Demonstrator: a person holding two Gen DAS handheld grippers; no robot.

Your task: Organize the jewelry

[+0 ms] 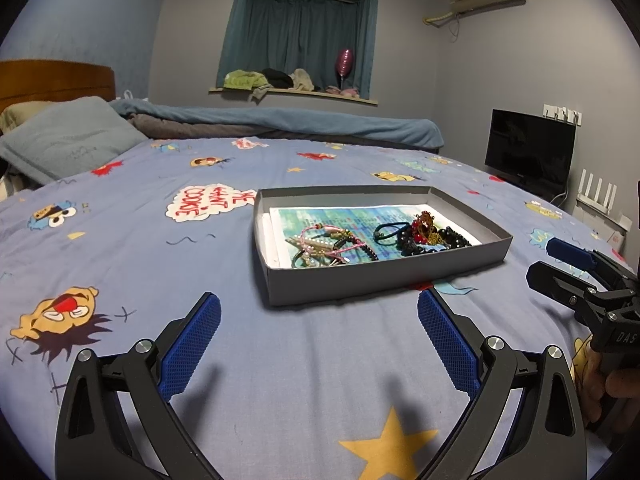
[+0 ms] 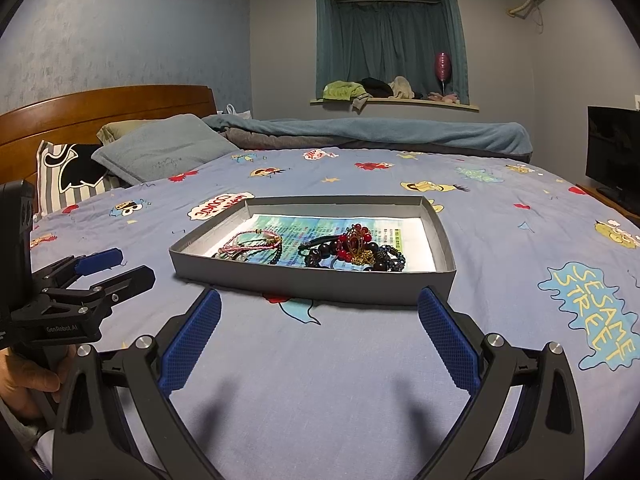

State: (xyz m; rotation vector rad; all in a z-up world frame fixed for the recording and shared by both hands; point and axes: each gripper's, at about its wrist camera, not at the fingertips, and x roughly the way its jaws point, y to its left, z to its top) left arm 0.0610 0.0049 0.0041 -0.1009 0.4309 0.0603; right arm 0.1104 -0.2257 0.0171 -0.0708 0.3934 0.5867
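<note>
A shallow grey box [image 1: 380, 276] lies on the bed, lined with a printed sheet. Inside it sit a pink and pearl bracelet tangle [image 1: 320, 246] on the left and a dark bead, red and gold jewelry pile [image 1: 430, 234] on the right. The box shows in the right wrist view [image 2: 320, 284] with the pink tangle [image 2: 252, 244] and the dark pile [image 2: 356, 254]. My left gripper [image 1: 319, 312] is open and empty, just short of the box's near wall. My right gripper [image 2: 320, 308] is open and empty, also just short of it.
The bed has a blue cartoon sheet [image 1: 280, 360]. Pillows [image 2: 160, 152] and a wooden headboard [image 2: 100, 108] are at the left, a rolled blue blanket [image 1: 280, 120] at the far side. A black monitor [image 1: 528, 148] stands at the right.
</note>
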